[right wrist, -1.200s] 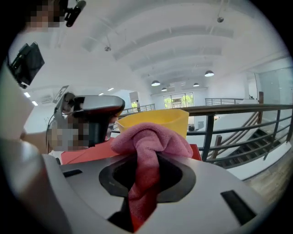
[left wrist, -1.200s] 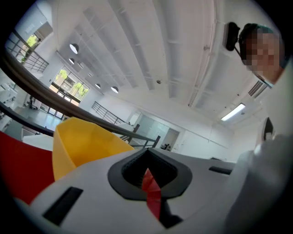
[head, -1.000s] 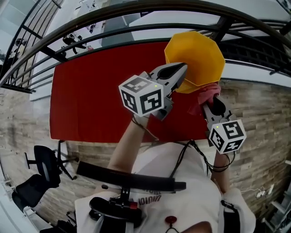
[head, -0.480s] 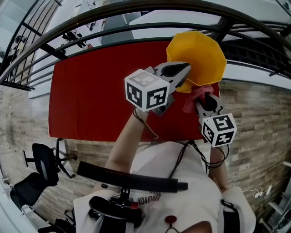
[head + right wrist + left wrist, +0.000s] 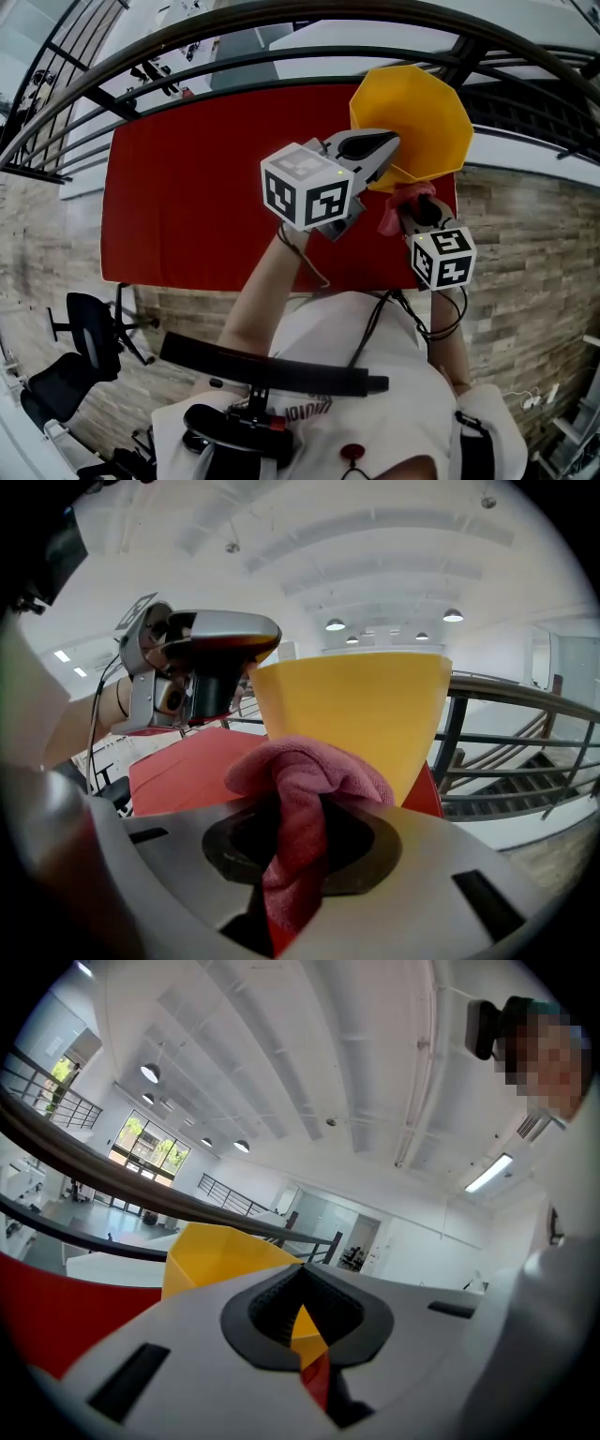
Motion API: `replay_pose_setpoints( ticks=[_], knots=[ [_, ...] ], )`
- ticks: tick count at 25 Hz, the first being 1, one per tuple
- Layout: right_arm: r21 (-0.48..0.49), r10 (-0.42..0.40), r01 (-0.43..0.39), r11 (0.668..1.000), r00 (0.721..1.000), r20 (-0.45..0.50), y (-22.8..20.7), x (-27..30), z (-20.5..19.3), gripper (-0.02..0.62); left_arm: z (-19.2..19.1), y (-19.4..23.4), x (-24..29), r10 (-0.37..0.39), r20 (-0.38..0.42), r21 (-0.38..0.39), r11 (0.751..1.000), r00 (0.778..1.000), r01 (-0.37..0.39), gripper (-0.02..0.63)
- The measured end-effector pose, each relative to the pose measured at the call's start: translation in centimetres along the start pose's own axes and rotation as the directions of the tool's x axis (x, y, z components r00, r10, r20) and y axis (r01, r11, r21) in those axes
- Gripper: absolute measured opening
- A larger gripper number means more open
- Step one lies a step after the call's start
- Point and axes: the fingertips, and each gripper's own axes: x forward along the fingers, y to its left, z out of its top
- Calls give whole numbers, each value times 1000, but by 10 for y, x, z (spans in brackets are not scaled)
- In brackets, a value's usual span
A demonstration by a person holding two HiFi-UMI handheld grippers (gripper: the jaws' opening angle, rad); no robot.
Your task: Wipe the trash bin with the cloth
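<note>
Red table (image 5: 187, 187); yellow trash bin (image 5: 412, 112) at far right corner.

No text can be read: the print on the person's shirt (image 5: 330, 375) is upside down and too blurred

White hall with a railed gallery
Ceiling lamps (image 5: 150, 1072) are glowing, windows (image 5: 141, 1147) are letting daylight in, dark railings (image 5: 497, 694) are running past a red table (image 5: 187, 206), and a black chair (image 5: 94, 342) is standing on stone floor (image 5: 539, 244).

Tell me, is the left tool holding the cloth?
No, the pink cloth is clamped between the jaws of the right tool.
</note>
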Motion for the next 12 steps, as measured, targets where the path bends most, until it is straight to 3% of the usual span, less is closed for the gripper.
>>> replay_pose_setpoints(
  ticks=[12],
  knots=[
    [-30, -34, 31, 999, 994, -106, -10, 26, -36, 100, -3, -4, 2, -3, -32, 40, 999, 999, 4, 3]
  ],
)
